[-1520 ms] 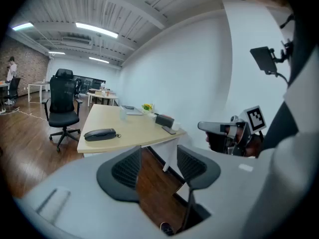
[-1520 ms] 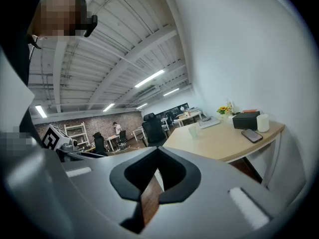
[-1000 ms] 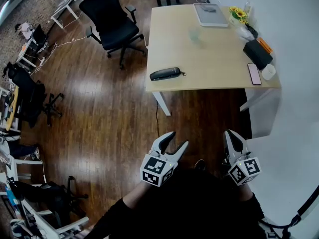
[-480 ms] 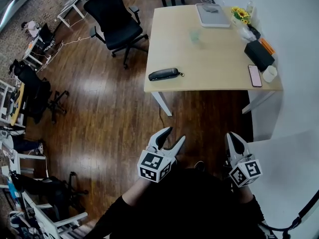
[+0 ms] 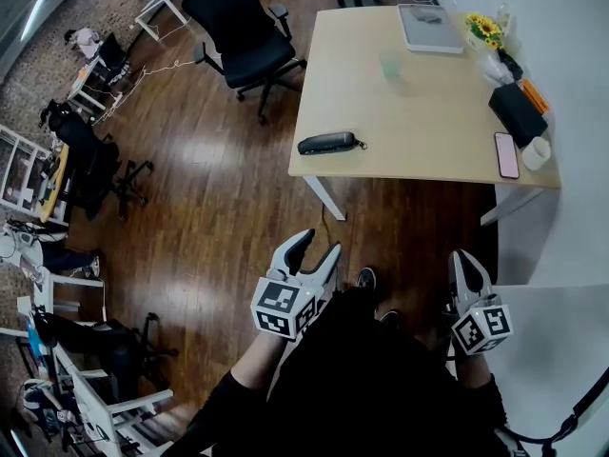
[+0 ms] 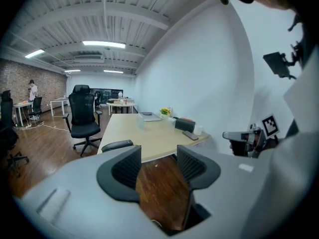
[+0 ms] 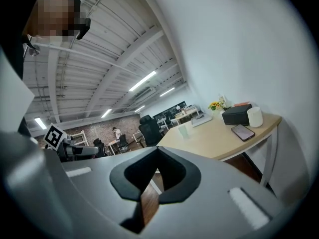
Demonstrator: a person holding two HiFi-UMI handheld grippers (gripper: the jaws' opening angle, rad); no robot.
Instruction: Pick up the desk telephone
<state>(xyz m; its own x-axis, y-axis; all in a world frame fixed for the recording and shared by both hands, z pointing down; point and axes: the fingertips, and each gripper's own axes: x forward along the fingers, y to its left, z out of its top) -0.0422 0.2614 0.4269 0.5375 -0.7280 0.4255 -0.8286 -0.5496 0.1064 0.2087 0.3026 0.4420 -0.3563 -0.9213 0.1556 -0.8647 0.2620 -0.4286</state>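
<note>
The person is standing on the wooden floor point(image 5: 209, 208), some way in front of a light wooden bench point(image 5: 419, 112), and is holding both claws low, close to the body. The left claw point(image 5: 319, 244) is standing with its two jaws apart. In the left gripper view only the floor is showing in the gap of this claw point(image 6: 158, 153), and nothing is lying between the jaws. The right claw point(image 5: 461, 260) is standing with its jaws together. In the right gripper view the tips of this claw point(image 7: 157, 151) are meeting, and they are holding nothing.

The desk telephone point(image 5: 326, 143), a long black thing, is lying flat on the bench near the front left corner, well apart from both claws. The left gripper view is showing it point(image 6: 117, 145) at the near corner of the bench, above the left jaw.

At the far side of the bench a grey laptop point(image 5: 430, 27) is lying closed, with yellow flowers point(image 5: 485, 29) just beside it. A clear glass point(image 5: 391, 63) is standing near the middle. Along the right edge a black box point(image 5: 517, 112), a smartphone point(image 5: 506, 154) and a white cup point(image 5: 538, 150) are sitting near each other. A black office chair point(image 5: 243, 36) is standing on the floor to the left of the bench.
</note>
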